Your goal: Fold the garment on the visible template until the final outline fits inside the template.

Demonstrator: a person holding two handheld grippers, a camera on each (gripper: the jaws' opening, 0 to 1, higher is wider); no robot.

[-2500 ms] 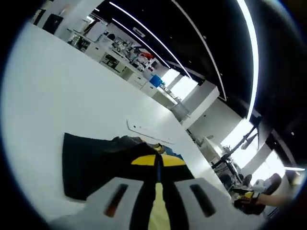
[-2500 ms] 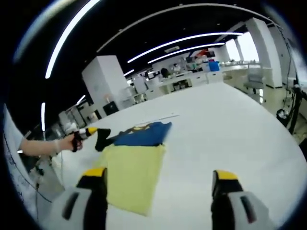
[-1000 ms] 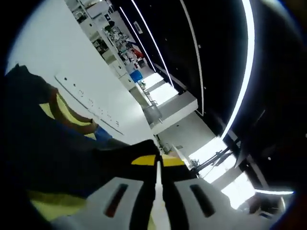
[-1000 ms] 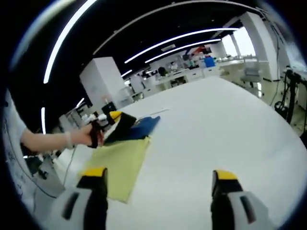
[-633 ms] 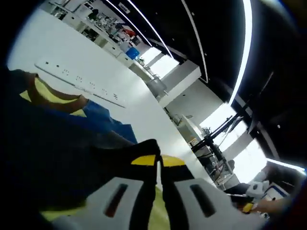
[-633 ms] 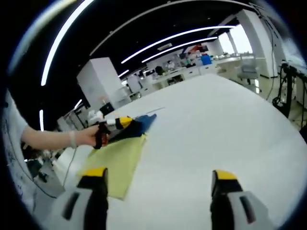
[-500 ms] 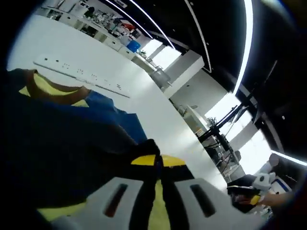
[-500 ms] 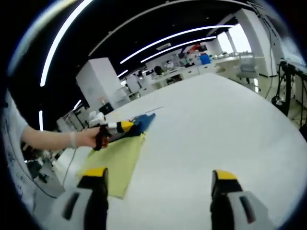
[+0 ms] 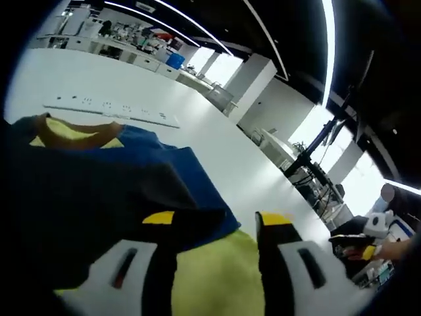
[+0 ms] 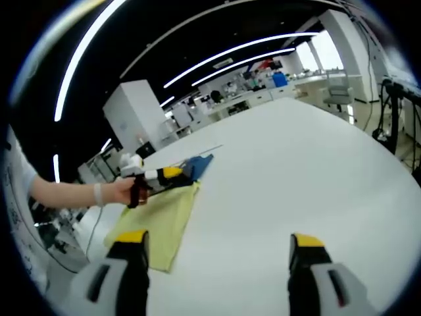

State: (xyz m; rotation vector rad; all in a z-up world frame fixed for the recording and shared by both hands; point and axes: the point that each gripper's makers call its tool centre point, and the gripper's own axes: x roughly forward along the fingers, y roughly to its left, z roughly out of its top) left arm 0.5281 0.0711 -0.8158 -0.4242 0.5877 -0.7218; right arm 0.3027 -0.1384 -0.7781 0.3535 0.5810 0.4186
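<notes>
Left claw (image 9: 214,220) spread wide, hovering low over the garment (image 9: 125,178), pinching nothing. Dark and blue cloth with a yellow neckline lying on the yellow template (image 9: 217,276) on the white table (image 9: 217,151), white power strip (image 9: 112,108) beyond it. Right claw (image 10: 214,253) likewise spread over bare table, well apart from the garment at far left, beside the person's hand (image 10: 125,191).

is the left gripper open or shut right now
Open. In the left gripper view the left gripper has its two yellow-tipped jaws apart over the garment, yellow fabric showing in the gap.
</notes>
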